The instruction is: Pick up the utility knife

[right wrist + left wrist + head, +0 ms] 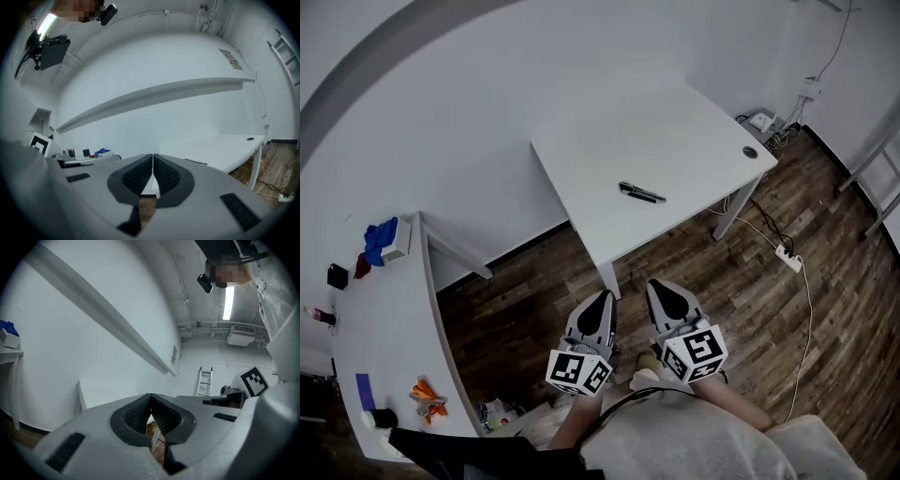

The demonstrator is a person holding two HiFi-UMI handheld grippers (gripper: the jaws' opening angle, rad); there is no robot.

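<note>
Utility knife [641,193] lies near the middle of the white desk [675,131]. Its long axis runs crosswise to the line of approach, on a slight slant. It sits ahead of both tongs and well apart from them, beyond a stretch of wooden floor [534,281]. The right tongs [662,285] look slightly nearer to it than the left tongs [603,296]. Both are closed on nothing and point level.

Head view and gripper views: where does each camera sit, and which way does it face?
Head view: on the person's head, looking down at table, knife, left tool, right tool, shirt.
Left gripper view: on left tool, level past shut jaws toward wall, ladder.
Right gripper view: on right tool, level toward table.
Shared: head and right gripper views show the knife.
</note>
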